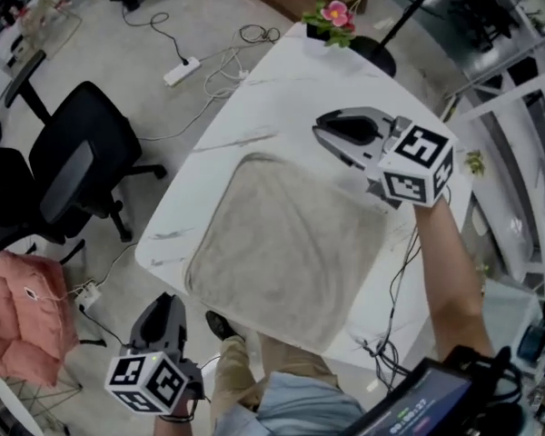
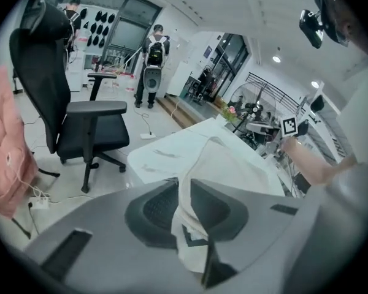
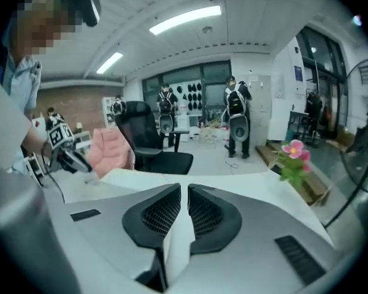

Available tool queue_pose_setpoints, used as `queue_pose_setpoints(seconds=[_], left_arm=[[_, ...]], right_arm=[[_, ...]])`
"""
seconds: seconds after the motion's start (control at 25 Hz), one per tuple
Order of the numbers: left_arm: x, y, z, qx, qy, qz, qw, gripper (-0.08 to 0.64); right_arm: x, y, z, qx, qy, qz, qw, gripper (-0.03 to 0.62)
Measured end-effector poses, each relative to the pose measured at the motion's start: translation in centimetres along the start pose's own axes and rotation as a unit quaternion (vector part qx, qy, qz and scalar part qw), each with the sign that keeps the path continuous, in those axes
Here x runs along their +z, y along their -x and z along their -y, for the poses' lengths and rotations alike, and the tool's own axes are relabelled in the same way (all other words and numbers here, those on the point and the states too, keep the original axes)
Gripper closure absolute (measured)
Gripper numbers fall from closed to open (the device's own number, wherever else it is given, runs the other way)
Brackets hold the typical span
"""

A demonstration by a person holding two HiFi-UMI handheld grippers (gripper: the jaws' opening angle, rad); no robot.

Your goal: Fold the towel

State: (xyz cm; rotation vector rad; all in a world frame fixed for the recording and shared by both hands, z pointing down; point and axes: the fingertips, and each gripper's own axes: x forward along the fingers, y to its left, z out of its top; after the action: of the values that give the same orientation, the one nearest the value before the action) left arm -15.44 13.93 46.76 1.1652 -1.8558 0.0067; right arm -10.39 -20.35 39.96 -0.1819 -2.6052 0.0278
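Note:
The grey-beige towel (image 1: pixel 282 243) lies spread flat on the white table (image 1: pixel 254 107). Its near-left corner runs off the table edge into my left gripper (image 1: pixel 168 305), which hangs below and beside that edge. In the left gripper view the bunched towel (image 2: pixel 218 158) corner fills the gap between the pads of the left gripper (image 2: pixel 183 195) and stretches up to the table. My right gripper (image 1: pixel 317 127) hovers over the table beyond the towel's far-right edge, pointing away from the cloth. The right gripper (image 3: pixel 184 192) shows a narrow slit between its pads, and no cloth hangs from it.
A pot of pink flowers (image 1: pixel 334 18) stands at the table's far corner. A black office chair (image 1: pixel 77 157) and a pink garment (image 1: pixel 23 312) are on the floor to the left. A power strip (image 1: pixel 182 70) with cables lies beyond the table. People (image 3: pixel 236 118) stand far off.

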Motion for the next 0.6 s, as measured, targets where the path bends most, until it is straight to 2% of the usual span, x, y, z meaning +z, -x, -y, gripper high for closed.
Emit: queue_pose_setpoints(seconds=[0.08, 0.16, 0.24, 0.32, 0.44, 0.52, 0.6], left_arm=[[-0.8, 0.3, 3.2, -0.04, -0.019, -0.016, 0.9989, 0.504], [-3.0, -0.3, 7.6, -0.096, -0.047, -0.044, 0.9933, 0.512], [-6.2, -1.5, 12.3, -0.158, -0.078, -0.081, 0.981, 0.517], [-9.4, -2.5, 16.5, -0.206, -0.112, -0.122, 0.9646, 0.517], [-13.5, -3.6, 19.9, -0.236, -0.161, -0.186, 0.94, 0.517], [-16.0, -4.0, 20.5, -0.237, -0.191, -0.23, 0.9242, 0.517], [-18.0, -4.0, 20.3, -0.232, -0.212, -0.262, 0.9123, 0.517]], right_arm=[[-3.5, 3.7, -0.5, -0.036, 0.01, -0.042, 0.998, 0.553], [-7.4, 6.8, -1.8, -0.055, 0.008, -0.081, 0.995, 0.569], [-11.0, 8.8, -4.0, -0.053, 0.007, -0.109, 0.993, 0.571], [-13.9, 9.5, -6.2, -0.046, 0.007, -0.125, 0.991, 0.569], [-17.8, 9.9, -6.3, -0.074, 0.017, -0.162, 0.984, 0.572], [-19.8, 10.3, -4.7, -0.104, 0.017, -0.187, 0.977, 0.575], [-21.0, 10.7, -3.5, -0.117, 0.012, -0.2, 0.973, 0.577]])
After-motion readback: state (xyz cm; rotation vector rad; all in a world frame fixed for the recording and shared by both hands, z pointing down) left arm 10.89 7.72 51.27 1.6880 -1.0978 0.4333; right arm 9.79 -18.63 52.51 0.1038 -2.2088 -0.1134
